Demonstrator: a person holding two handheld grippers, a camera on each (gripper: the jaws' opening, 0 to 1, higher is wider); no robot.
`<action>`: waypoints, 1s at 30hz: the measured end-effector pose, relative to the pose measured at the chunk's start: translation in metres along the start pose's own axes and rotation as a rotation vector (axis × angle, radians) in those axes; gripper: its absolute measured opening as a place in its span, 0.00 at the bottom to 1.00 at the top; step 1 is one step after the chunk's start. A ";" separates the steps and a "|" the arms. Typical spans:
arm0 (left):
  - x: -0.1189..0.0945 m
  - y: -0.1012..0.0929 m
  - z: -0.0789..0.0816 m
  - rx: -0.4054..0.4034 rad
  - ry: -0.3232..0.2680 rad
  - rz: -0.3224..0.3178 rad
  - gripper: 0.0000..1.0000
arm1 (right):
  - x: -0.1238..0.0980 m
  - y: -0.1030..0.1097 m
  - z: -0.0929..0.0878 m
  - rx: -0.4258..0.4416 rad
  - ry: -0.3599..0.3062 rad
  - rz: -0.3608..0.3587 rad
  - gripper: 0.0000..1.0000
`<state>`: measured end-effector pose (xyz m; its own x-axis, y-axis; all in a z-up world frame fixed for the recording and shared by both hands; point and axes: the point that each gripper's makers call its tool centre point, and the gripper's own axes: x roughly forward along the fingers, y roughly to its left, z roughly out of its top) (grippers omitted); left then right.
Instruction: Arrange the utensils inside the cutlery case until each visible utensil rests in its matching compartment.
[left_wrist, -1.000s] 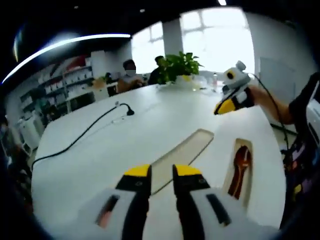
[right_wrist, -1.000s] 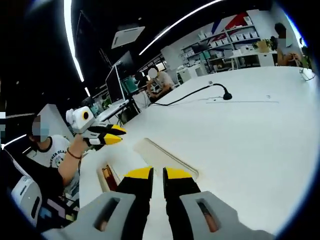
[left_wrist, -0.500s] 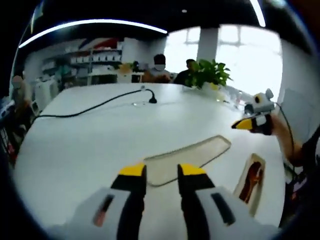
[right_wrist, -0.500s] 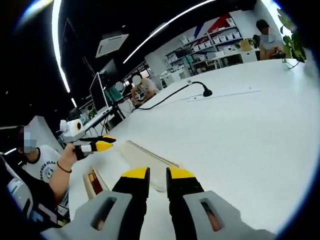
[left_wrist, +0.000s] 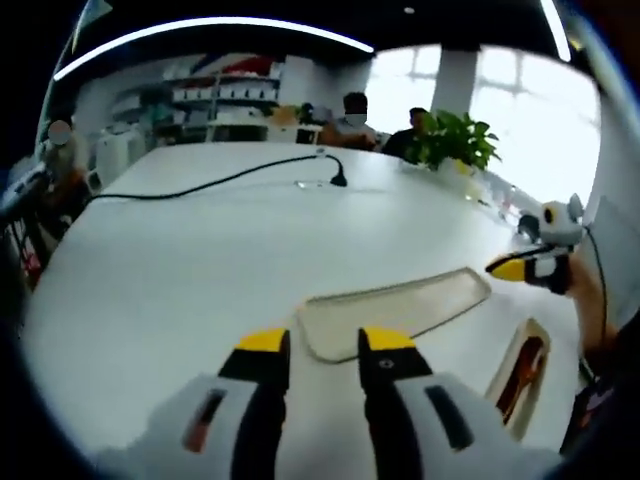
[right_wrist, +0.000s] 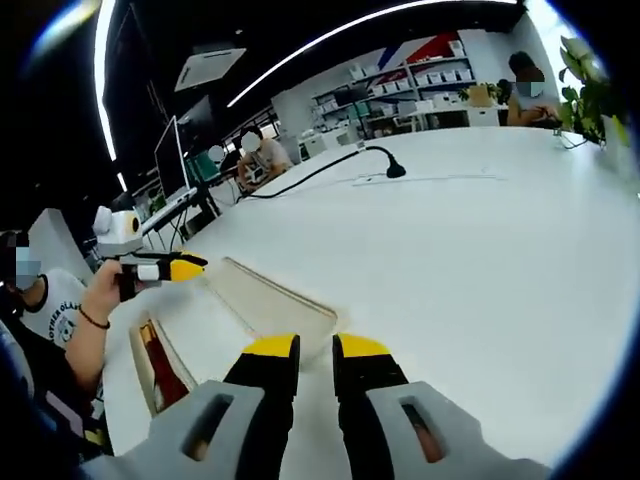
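Risk: both yellow-tipped tools, left (left_wrist: 325, 345) and right (right_wrist: 317, 350), hang slightly parted and empty. Ahead, the long pale tray (left_wrist: 395, 312) could slide across the white surface (left_wrist: 180, 260) if nudged

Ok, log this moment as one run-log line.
left gripper: open, empty | right gripper: open, empty | long tray: empty | small tray: reddish-brown utensil inside
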<state>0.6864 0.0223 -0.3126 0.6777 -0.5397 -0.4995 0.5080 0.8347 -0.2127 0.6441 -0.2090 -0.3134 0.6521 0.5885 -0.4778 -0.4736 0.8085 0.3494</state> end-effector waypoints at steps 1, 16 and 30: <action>0.000 0.000 0.000 -0.004 0.001 -0.001 0.28 | 0.001 0.000 -0.001 0.004 0.005 -0.003 0.13; 0.011 -0.008 -0.009 -0.056 0.002 -0.040 0.29 | 0.010 -0.006 -0.007 0.007 0.026 -0.017 0.09; 0.001 -0.013 0.006 -0.350 -0.113 -0.169 0.22 | 0.009 -0.002 -0.014 -0.162 0.069 -0.037 0.07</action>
<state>0.6837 0.0108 -0.3052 0.6645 -0.6647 -0.3415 0.4188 0.7097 -0.5666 0.6426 -0.2054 -0.3294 0.6314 0.5523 -0.5444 -0.5428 0.8161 0.1985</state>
